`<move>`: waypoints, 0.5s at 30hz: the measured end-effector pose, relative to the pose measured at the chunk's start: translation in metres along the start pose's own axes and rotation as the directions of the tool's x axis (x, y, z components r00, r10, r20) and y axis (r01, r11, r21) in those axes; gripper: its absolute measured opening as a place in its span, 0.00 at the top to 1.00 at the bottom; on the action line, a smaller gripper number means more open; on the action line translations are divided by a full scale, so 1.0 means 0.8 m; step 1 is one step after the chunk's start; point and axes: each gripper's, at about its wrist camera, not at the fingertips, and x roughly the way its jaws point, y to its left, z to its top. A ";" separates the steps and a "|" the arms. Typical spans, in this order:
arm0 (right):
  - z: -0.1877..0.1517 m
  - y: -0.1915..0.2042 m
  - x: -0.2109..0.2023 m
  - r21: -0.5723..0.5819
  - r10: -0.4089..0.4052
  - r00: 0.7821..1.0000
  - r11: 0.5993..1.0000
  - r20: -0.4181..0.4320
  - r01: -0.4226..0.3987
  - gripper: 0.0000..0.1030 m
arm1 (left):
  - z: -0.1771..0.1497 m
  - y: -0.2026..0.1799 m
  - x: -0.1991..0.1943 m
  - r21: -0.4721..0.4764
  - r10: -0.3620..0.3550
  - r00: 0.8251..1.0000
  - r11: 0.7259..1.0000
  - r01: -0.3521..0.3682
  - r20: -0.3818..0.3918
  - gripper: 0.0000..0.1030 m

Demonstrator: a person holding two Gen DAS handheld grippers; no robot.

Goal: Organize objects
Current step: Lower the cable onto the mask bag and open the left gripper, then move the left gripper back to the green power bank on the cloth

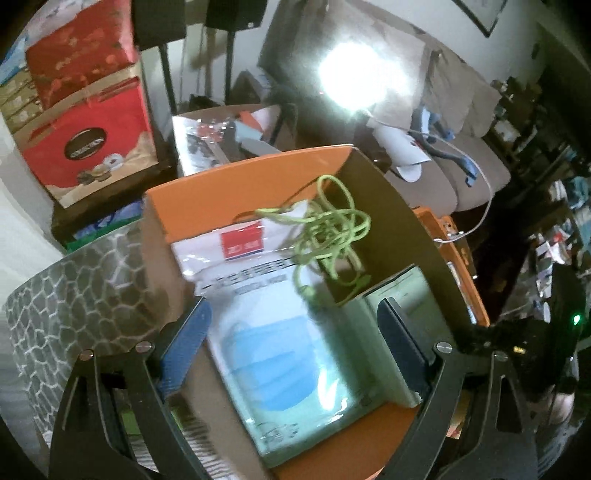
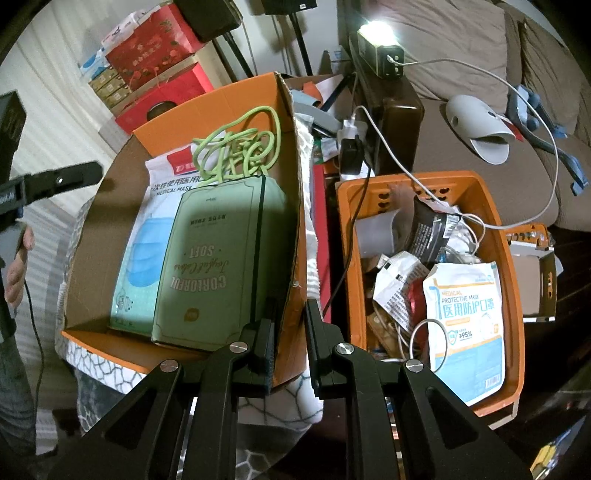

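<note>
An orange cardboard box (image 1: 243, 173) holds a packet of blue face masks (image 1: 258, 332), a tangled green cable (image 1: 332, 229) and a green notebook (image 1: 413, 288). My left gripper (image 1: 291, 332) hangs open above the packet with nothing between its blue pads. In the right wrist view the same box (image 2: 221, 99) shows the mask packet (image 2: 144, 236), the cable (image 2: 240, 147) and the notebook (image 2: 221, 258). My right gripper (image 2: 291, 332) is shut on the box's right wall, one finger inside and one outside. A black finger (image 2: 62, 181) of the left gripper and a person's hand (image 2: 18, 258) show at the left edge.
An orange plastic basket (image 2: 513, 295) right of the box holds wrappers, cables and another mask packet (image 2: 465, 321). Red gift boxes (image 1: 88, 122) are stacked at the back left. The box rests on a patterned blanket (image 1: 74, 295). A bright lamp (image 2: 376, 29) and a sofa stand behind.
</note>
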 end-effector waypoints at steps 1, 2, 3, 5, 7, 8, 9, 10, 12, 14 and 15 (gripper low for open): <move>0.000 0.000 0.000 0.000 0.000 1.000 1.000 0.000 0.000 0.87 | -0.004 0.006 -0.003 -0.004 0.009 1.000 1.000 -0.009 0.005 0.13; 0.000 0.000 0.000 0.000 0.000 1.000 1.000 0.000 0.000 0.87 | -0.008 0.012 -0.007 -0.009 0.015 1.000 1.000 -0.015 0.010 0.13; 0.000 0.000 0.000 0.001 0.001 1.000 1.000 0.000 -0.001 0.87 | -0.012 0.018 -0.010 -0.016 0.023 1.000 1.000 -0.022 0.014 0.13; 0.000 0.000 0.000 0.001 0.002 1.000 1.000 0.000 -0.002 0.87 | -0.019 0.029 -0.015 -0.026 0.040 0.999 0.999 -0.039 0.020 0.07; 0.000 0.000 0.000 0.000 0.001 1.000 1.000 0.000 -0.001 0.87 | -0.026 0.042 -0.020 -0.039 0.044 0.999 0.998 -0.042 0.030 0.03; 0.000 0.000 0.000 0.000 0.001 1.000 1.000 0.000 -0.001 0.87 | -0.029 0.047 -0.022 -0.046 0.046 0.998 0.998 -0.044 0.031 0.03; 0.000 0.000 0.000 0.001 0.001 1.000 1.000 0.000 -0.001 0.87 | -0.032 0.052 -0.024 -0.055 0.049 0.998 0.997 -0.047 0.030 0.02; 0.000 0.000 0.000 0.001 0.001 1.000 1.000 0.000 -0.001 0.87 | -0.037 0.057 -0.027 -0.061 0.050 0.998 0.997 -0.048 0.031 0.02; 0.000 0.000 0.000 0.001 0.001 1.000 1.000 0.000 -0.001 0.87 | -0.043 0.064 -0.031 -0.063 0.053 0.998 0.997 -0.051 0.035 0.00; 0.000 0.000 0.000 0.001 0.001 1.000 1.000 0.000 -0.001 0.87 | -0.051 0.072 -0.037 -0.058 0.072 0.997 0.996 -0.069 0.041 0.00; 0.000 0.000 0.000 0.001 0.001 1.000 1.000 -0.001 -0.001 0.87 | -0.053 0.074 -0.039 -0.057 0.077 0.996 0.996 -0.074 0.043 0.00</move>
